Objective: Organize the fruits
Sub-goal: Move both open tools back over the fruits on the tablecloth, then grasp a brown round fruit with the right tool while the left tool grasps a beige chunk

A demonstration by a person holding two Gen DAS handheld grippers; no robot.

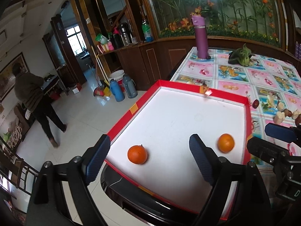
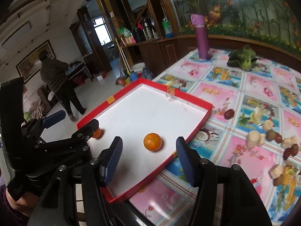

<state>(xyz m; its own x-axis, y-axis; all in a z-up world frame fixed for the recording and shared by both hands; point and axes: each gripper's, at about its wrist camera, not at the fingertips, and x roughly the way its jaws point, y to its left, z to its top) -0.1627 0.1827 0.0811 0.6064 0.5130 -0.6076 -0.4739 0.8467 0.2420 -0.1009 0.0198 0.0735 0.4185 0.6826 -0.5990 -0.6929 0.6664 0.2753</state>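
Orange fruit sits in the red-walled tray (image 1: 248,113): one orange (image 1: 137,154) lies loose between the wide-open jaws of the left gripper (image 1: 150,160), another orange (image 2: 152,141) just ahead of the right gripper (image 2: 148,158), whose jaws are parted and hold nothing. Right of that gripper, dates (image 2: 229,113) and pale pieces (image 2: 253,140) lie scattered on the bench (image 2: 235,94). To do the next pick well, I would judge each gripper should come down squarely over one small piece, pinching gently. No readable label shows; faint lettering on the left gripper's body is too blurred to read.
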